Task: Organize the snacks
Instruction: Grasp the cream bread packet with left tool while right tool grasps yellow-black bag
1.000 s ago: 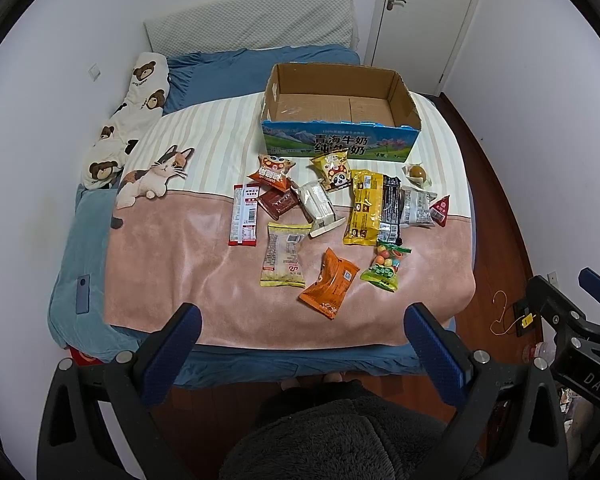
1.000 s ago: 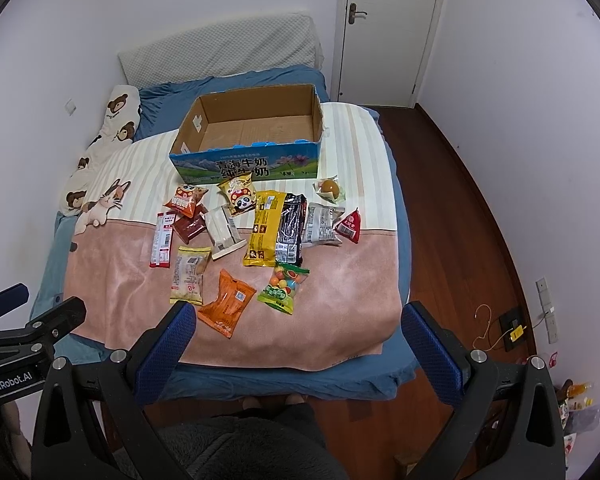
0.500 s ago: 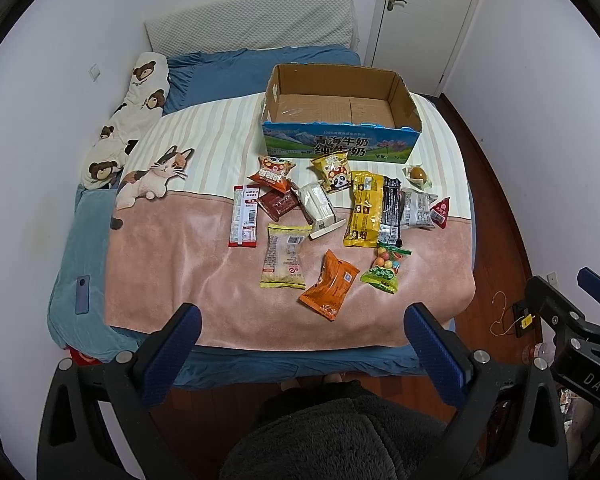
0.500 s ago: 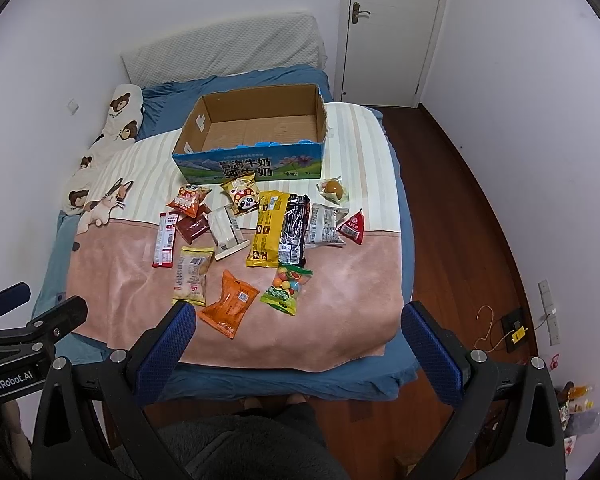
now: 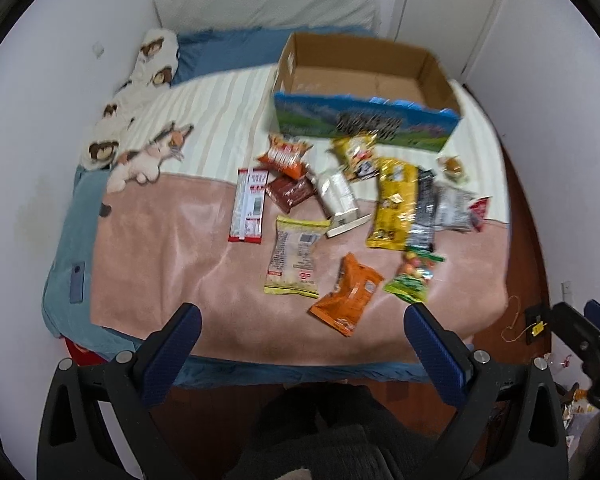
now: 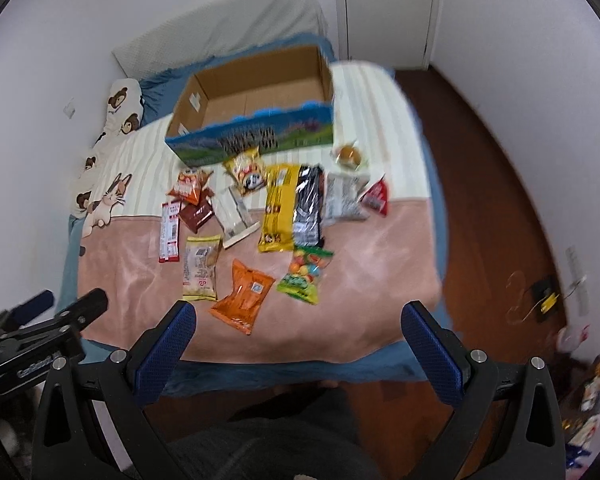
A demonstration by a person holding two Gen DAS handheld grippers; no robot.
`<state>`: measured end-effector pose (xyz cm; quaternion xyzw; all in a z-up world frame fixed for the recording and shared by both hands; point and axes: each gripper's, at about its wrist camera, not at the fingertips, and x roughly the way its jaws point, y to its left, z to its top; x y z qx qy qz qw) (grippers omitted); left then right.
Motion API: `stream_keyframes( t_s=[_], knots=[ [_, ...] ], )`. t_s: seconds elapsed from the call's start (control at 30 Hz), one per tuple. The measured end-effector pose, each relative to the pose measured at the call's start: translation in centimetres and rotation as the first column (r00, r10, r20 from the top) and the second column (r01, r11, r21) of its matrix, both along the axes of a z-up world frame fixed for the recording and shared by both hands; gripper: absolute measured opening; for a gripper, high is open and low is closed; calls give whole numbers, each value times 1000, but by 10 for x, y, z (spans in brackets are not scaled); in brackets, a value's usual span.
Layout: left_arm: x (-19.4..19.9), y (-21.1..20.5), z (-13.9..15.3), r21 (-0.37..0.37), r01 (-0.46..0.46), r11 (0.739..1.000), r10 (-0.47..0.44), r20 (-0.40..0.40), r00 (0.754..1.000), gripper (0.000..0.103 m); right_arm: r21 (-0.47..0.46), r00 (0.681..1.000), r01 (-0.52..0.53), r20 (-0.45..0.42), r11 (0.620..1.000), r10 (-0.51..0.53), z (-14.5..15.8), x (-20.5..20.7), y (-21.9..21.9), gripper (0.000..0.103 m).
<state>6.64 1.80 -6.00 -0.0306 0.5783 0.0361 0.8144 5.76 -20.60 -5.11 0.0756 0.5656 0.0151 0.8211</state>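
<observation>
Motion blur: print on the cardboard box [image 5: 364, 124] and the snack packets [image 5: 340, 216] unreadable. Box open, empty, on the bed [image 5: 172, 248]; packets spread just in front of it, none inside. Left hand-held gripper [image 5: 302, 332]: jaws wide apart, holding nothing, above the bed's near edge. Right hand-held gripper [image 6: 298, 330]: likewise spread, empty. Lettering on the neighbouring gripper body too smeared to read.

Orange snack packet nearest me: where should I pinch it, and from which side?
Take the orange packet by its near crimped end, coming from above the bed's near edge. It lies flat and apart from the other packets, so the open right gripper should close across it cleanly.
</observation>
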Motion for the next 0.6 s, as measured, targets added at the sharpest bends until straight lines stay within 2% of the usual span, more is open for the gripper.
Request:
stream_keyframes(
  t_s=[0.13, 0.23, 0.3, 0.43, 0.6],
  knots=[
    [39, 15, -57, 36, -40, 999, 42, -64, 997, 103, 16, 999, 14, -50, 1000, -13, -51, 47, -5, 103],
    [69, 29, -107, 1, -82, 997, 81, -158, 984, 101, 11, 995, 7, -102, 1000, -6, -97, 93, -2, 103],
    [85, 35, -139, -40, -90, 995, 79, -228, 970, 101, 18, 990, 2, -144, 1000, 1, -130, 126, 1, 103],
    [107, 37, -193, -74, -89, 993, 60, -331, 942, 101, 41, 976, 0, -219, 999, 9, -184, 175, 7, 103],
    [116, 35, -238, -101, -75, 992, 29, -396, 918, 101, 48, 960, 4, -278, 999, 9, -234, 219, 17, 103]
  ],
)
